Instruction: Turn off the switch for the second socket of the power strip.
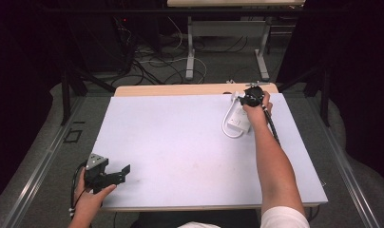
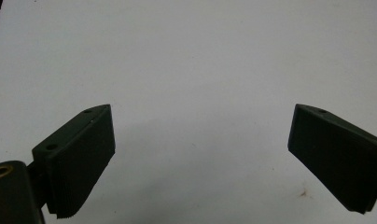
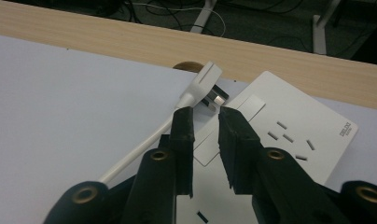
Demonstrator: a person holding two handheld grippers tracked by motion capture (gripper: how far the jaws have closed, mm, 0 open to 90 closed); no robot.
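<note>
From the high view, the right tool (image 1: 251, 98) sits at the far right corner of the desk (image 1: 180, 142), the person's right arm stretched out to reach it, over a white power strip (image 1: 238, 121) whose white cable (image 1: 226, 124) loops round its left side. That view is too small to show how the jaws stand or what lies between them.

The right gripper view fills this in. There the right tool (image 3: 206, 119) has its two black jaws drawn close together with only a narrow gap left, and nothing is clamped in that gap. Just beyond the jaw tips lies a white plug (image 3: 204, 83), its metal pins pointing toward the power strip (image 3: 294, 126) and resting at the strip's edge; whether the jaws touch the plug cannot be told. The cable (image 3: 144, 147) runs back from the plug along the left jaw. The strip's socket slots and a small printed label show here, along with the bare wooden edge of the desk (image 3: 107, 39) behind.

The left tool (image 1: 107, 175) is near the front left corner of the desk in the high view, held in the person's left hand (image 1: 88, 202). The left gripper view shows the left tool (image 2: 200, 154) with its jaws spread wide apart over plain white desk surface, holding nothing.
</note>
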